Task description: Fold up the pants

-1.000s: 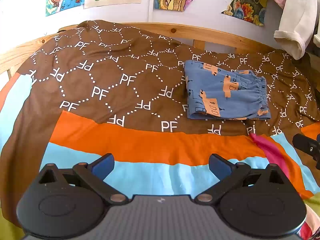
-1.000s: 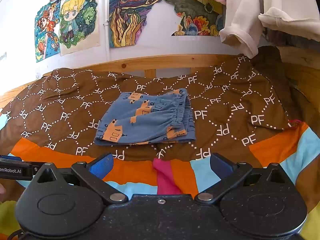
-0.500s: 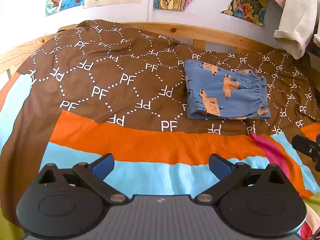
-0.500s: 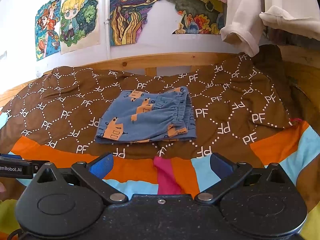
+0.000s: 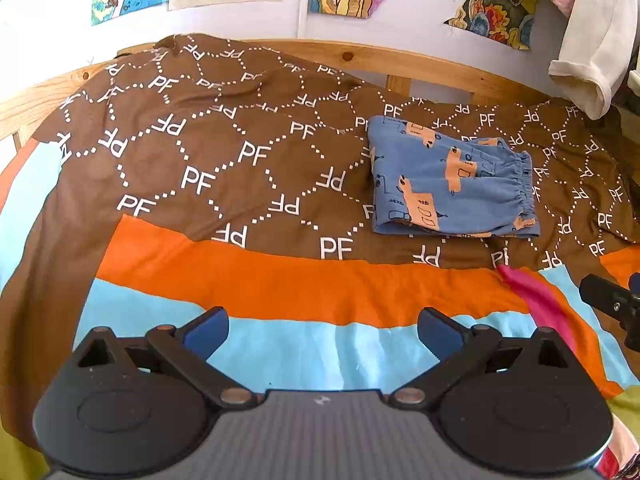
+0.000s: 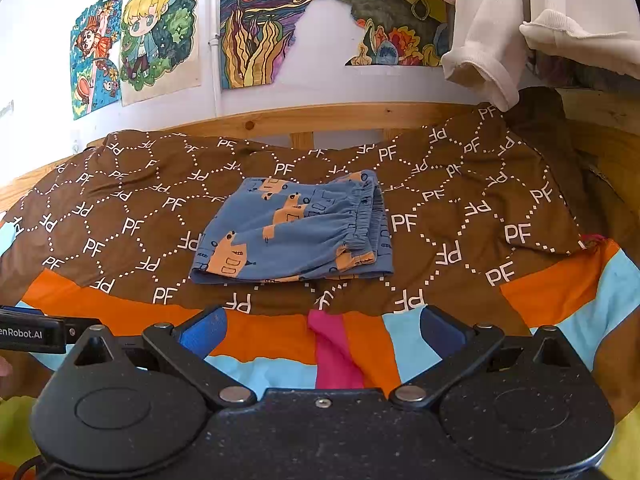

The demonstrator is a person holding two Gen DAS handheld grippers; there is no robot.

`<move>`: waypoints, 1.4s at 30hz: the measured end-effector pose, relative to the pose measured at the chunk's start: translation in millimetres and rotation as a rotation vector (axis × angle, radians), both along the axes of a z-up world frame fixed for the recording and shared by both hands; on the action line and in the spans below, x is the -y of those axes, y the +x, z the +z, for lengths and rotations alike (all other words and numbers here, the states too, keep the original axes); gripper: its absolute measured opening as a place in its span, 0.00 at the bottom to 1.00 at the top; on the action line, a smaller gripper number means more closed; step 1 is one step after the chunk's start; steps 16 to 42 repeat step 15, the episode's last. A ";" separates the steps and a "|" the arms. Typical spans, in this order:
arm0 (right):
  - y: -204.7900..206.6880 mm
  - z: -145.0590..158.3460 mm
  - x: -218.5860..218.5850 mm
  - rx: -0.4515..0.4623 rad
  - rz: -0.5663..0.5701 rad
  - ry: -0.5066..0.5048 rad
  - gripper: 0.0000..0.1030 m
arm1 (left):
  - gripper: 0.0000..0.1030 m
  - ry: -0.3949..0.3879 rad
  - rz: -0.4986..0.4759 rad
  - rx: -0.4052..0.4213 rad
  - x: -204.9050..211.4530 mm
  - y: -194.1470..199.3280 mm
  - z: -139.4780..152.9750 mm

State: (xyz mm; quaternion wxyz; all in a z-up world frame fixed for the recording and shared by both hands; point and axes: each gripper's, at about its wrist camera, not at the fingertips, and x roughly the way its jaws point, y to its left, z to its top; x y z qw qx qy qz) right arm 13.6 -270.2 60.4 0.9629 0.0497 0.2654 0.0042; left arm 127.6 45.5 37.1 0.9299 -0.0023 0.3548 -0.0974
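Note:
Small blue pants (image 5: pixel 448 184) with orange car prints lie folded into a compact rectangle on the brown part of the bedspread, elastic waistband to the right. In the right wrist view the same pants (image 6: pixel 296 232) sit straight ahead, beyond the fingertips. My left gripper (image 5: pixel 322 330) hovers open over the light blue stripe, well short and left of the pants, nothing between its blue pads. My right gripper (image 6: pixel 322 330) is open too, over the orange and pink stripes, just in front of the pants' near edge.
A brown "PF" patterned bedspread (image 5: pixel 200 160) with orange and light blue stripes covers the bed. A wooden bed frame (image 6: pixel 320 116) runs along the wall with drawings. White and pink clothes (image 6: pixel 492 40) hang at the upper right. The other gripper's body (image 5: pixel 612 300) shows at the right edge.
Hardly anything differs: both grippers stay open and the pants lie still. The right wrist view has tilted very slightly, so the pants sit a touch lower in the frame.

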 end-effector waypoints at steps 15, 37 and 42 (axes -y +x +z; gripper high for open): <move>1.0 -6.6 -0.2 -0.032 0.013 0.006 0.99 | 1.00 0.085 -0.016 -0.030 7.9 -1.2 -2.4; 1.0 -6.6 -0.2 -0.032 0.013 0.006 0.99 | 1.00 0.085 -0.016 -0.030 7.9 -1.2 -2.4; 1.0 -6.6 -0.2 -0.032 0.013 0.006 0.99 | 1.00 0.085 -0.016 -0.030 7.9 -1.2 -2.4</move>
